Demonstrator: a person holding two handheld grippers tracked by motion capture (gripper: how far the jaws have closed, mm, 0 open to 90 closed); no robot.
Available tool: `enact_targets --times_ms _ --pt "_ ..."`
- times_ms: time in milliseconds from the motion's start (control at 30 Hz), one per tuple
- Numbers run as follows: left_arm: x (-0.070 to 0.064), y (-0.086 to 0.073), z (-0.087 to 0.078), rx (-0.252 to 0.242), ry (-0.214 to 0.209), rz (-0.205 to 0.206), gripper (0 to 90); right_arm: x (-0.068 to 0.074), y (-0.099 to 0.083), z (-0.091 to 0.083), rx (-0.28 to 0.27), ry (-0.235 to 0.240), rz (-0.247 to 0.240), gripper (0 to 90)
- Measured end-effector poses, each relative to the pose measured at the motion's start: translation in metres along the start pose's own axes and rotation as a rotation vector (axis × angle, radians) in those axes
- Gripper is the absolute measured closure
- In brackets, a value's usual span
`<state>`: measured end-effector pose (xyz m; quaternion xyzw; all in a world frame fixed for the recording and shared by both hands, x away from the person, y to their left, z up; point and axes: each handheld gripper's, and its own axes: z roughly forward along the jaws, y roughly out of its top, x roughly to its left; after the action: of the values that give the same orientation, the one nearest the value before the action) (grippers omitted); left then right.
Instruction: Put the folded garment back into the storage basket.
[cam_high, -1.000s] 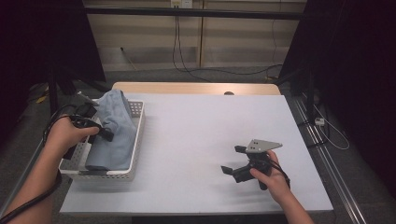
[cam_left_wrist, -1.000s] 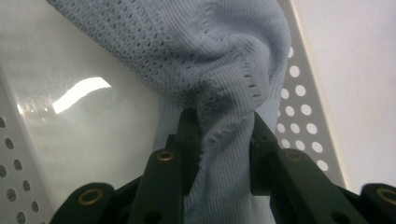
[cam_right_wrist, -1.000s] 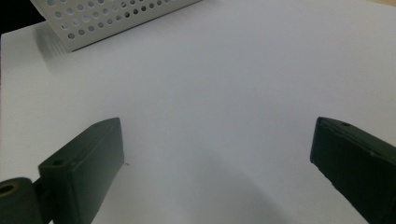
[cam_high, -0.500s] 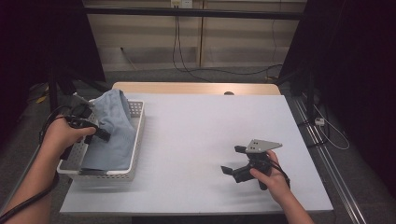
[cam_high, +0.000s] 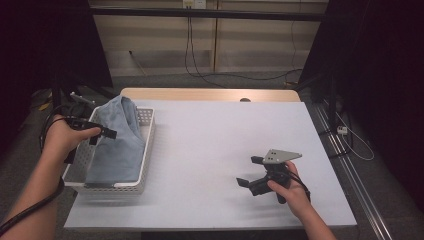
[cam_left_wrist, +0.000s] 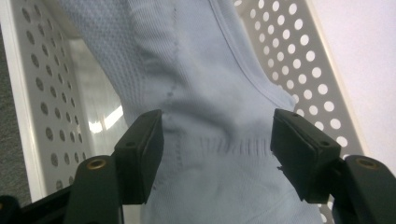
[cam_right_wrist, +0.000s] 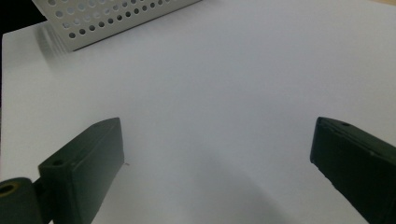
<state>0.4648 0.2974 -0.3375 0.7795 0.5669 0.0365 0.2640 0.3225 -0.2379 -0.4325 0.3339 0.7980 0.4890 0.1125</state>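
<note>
Left gripper (cam_left_wrist: 217, 135): held spread over the blue garment (cam_left_wrist: 210, 84) in the white basket (cam_high: 145, 150), far left.
Right gripper (cam_right_wrist: 217, 163): held spread above the table (cam_high: 215, 140), near right.

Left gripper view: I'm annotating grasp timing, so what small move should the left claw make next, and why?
Probably shut the left claw on the blue garment. Its jaws stand open on either side of a raised fold of the cloth, which lies in the white basket.

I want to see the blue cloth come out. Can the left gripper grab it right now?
Probably yes. The left gripper has its jaws open on either side of the blue cloth in the white basket, with nothing between them.
</note>
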Motion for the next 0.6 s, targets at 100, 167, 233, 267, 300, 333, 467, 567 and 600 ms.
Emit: enact_targets --times_ms 100,167,233,267,300,333,467,567,600 --pt "-0.001 0.003 0.002 -0.012 0.000 0.007 32.1 0.000 0.000 0.000 0.001 0.000 -0.001 2.5" --pt "-0.001 0.004 0.004 -0.016 -0.003 0.011 31.9 0.000 0.000 0.000 0.001 -0.001 0.001 2.5" --pt "-0.001 0.006 0.006 -0.030 0.001 0.005 31.3 0.000 0.000 0.000 0.001 0.001 0.002 2.5" --pt "0.000 0.007 0.006 -0.031 0.002 0.008 31.2 0.000 0.000 0.000 0.002 0.000 -0.001 2.5" --pt "0.001 0.007 0.007 -0.033 0.003 0.013 31.2 0.000 0.000 0.000 0.002 0.002 -0.001 2.5" --pt "0.001 0.008 0.008 -0.037 0.004 0.008 31.4 0.000 0.000 0.000 0.003 0.002 -0.002 2.5" --pt "0.002 0.011 0.011 -0.055 0.008 0.010 32.0 0.000 0.000 0.000 0.004 0.002 -0.004 2.5" --pt "0.004 0.013 0.011 -0.066 0.007 0.004 34.6 0.000 0.000 0.000 0.003 0.002 -0.003 2.5" --pt "0.004 0.013 0.011 -0.066 0.007 0.004 36.7 0.000 0.000 0.000 0.002 0.003 -0.003 2.5"
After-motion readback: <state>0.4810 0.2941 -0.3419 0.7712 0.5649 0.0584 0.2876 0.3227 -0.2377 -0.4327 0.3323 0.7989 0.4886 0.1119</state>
